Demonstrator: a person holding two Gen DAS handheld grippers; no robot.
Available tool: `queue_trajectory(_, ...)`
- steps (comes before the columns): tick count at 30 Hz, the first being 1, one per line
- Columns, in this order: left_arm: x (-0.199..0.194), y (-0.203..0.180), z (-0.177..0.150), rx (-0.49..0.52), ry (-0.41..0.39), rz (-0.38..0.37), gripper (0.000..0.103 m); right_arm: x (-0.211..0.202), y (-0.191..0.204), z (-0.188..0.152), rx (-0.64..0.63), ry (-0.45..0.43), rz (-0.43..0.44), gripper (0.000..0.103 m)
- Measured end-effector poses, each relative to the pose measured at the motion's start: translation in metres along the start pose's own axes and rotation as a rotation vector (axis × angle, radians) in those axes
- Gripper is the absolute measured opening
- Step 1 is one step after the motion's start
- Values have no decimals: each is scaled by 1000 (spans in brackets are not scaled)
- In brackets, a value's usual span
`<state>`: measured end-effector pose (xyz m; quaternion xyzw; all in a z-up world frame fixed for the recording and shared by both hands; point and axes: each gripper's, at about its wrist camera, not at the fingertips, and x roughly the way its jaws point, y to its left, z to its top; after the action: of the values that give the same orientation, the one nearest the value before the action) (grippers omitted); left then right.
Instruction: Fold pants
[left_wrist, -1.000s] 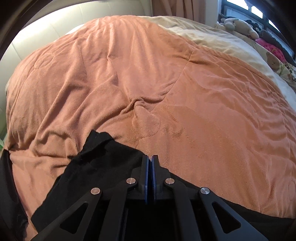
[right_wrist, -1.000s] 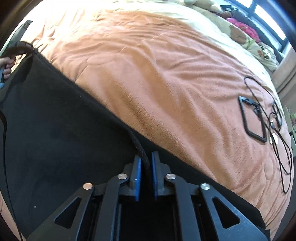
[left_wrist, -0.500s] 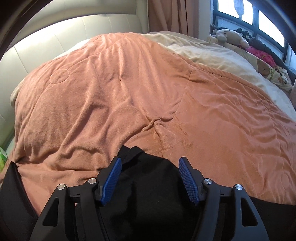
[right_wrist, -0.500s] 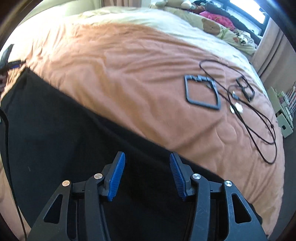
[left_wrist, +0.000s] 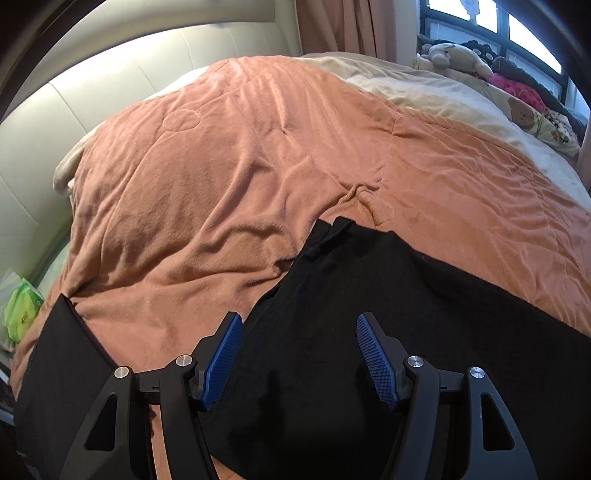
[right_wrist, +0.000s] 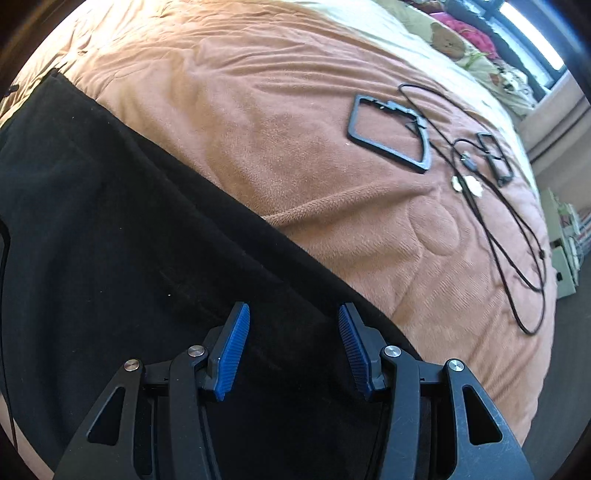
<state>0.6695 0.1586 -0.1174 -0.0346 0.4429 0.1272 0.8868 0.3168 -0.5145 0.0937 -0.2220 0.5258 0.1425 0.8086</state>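
Black pants (left_wrist: 369, 302) lie flat on an orange-brown blanket (left_wrist: 229, 177) covering a bed. In the left wrist view my left gripper (left_wrist: 299, 321) hovers over the pants, open, blue pads wide apart and nothing between them. A corner of the pants (left_wrist: 334, 230) lies just ahead of it. A separate dark piece (left_wrist: 62, 350) shows at the lower left. In the right wrist view the pants (right_wrist: 110, 229) fill the left and lower part. My right gripper (right_wrist: 293, 314) is open above them near their long straight edge, holding nothing.
A black rectangular frame (right_wrist: 388, 133) and tangled black cables (right_wrist: 513, 229) lie on the blanket to the right. Stuffed toys (left_wrist: 454, 55) and patterned bedding sit by the window. A cream padded headboard (left_wrist: 110, 81) stands at the left, with a green packet (left_wrist: 22, 314) beside the bed.
Both grippers were shut on the pants' edge a second ago; both opened, let go and pulled back. The pants now lie flat on the blanket.
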Motion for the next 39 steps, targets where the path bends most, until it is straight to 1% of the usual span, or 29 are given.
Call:
queue_trajectory(5,-13,15,-27,-8,22,-2,67,12,-14,-3,12,30,92,49)
queue_trajectory(7,-17,21,-37,-16,29,-5,67,15,-16,-5,7,31,101,48)
queue_trajectory(9,-21,26,-47,-23,35,-9,67,13,-12,-8,-11,23,83,45)
queue_trajectory(10,-23,28,-52,-27,38,-10,67,13,-8,-9,-37,14,50,30)
queue_trajectory(11,-24,30,-57,-32,41,-11,67,9,-5,-9,-50,6,17,6)
queue_trajectory(12,-25,32,-61,-36,44,-11,67,8,-5,-10,-54,-1,-14,1)
queue_trajectory(13,-27,34,-65,-40,47,-10,67,4,-5,-12,-50,-15,-23,0)
queue_trajectory(17,-33,41,-75,-50,47,-9,67,-10,-4,-15,-39,-69,-78,0)
queue_trajectory(22,-38,51,-83,-69,42,-7,67,-27,-5,-8,-12,-133,-149,0)
queue_trajectory(24,-41,54,-86,-80,42,-13,67,-25,-3,-6,-8,-125,-169,0)
queue_trajectory(26,-42,56,-89,-89,44,-20,67,-12,0,-2,-8,-107,-199,0)
queue_trajectory(30,-45,60,-99,-110,58,-41,67,22,10,5,10,-46,-222,0)
queue_trajectory(32,-46,64,-102,-126,63,-54,67,32,14,7,24,-37,-248,0)
queue_trajectory(35,-45,70,-106,-150,66,-59,67,28,16,8,67,-61,-282,0)
queue_trajectory(37,-43,75,-108,-173,69,-70,67,16,15,5,99,-85,-271,0)
queue_trajectory(39,-42,78,-109,-198,68,-88,67,-1,12,-1,140,-106,-262,4)
